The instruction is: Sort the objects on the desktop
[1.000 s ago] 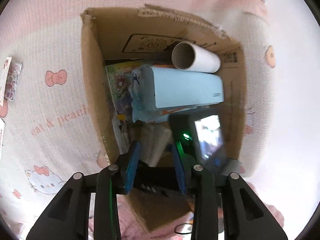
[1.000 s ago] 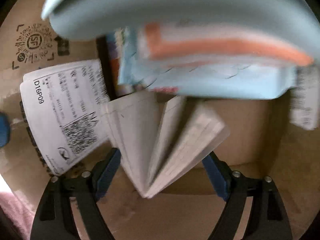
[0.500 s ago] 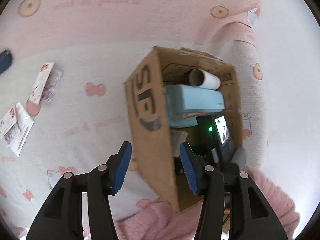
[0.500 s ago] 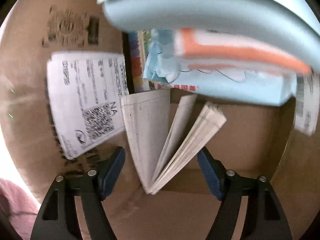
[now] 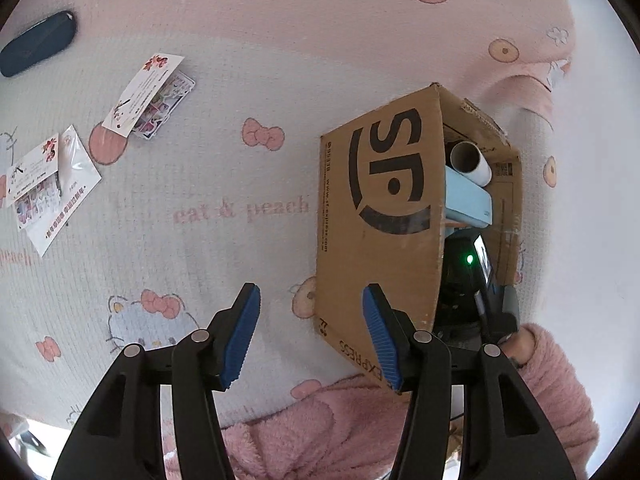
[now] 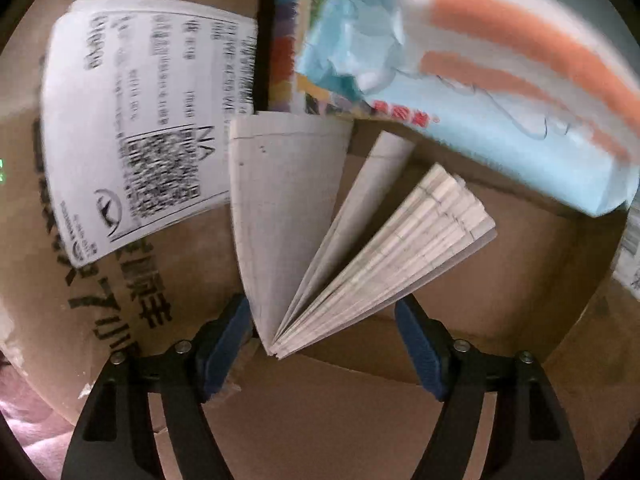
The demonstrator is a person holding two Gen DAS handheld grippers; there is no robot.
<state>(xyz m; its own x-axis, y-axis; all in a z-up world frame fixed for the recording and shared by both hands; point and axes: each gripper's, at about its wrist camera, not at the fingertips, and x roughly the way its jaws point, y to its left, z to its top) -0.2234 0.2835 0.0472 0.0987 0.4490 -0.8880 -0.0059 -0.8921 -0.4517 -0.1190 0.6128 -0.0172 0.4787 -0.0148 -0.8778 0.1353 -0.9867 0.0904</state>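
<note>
Several things already sat inside the cardboard box: a paper tube, a pale blue case and a fanned-open notebook. The right gripper was spread around that notebook in the box. The left gripper, spread and empty, hovered beside the box. Card packets and a dark pouch lay well left of it, apparently unsorted.

Pink-white blanket carries cardboard box, card packets, dark pouch.
</note>
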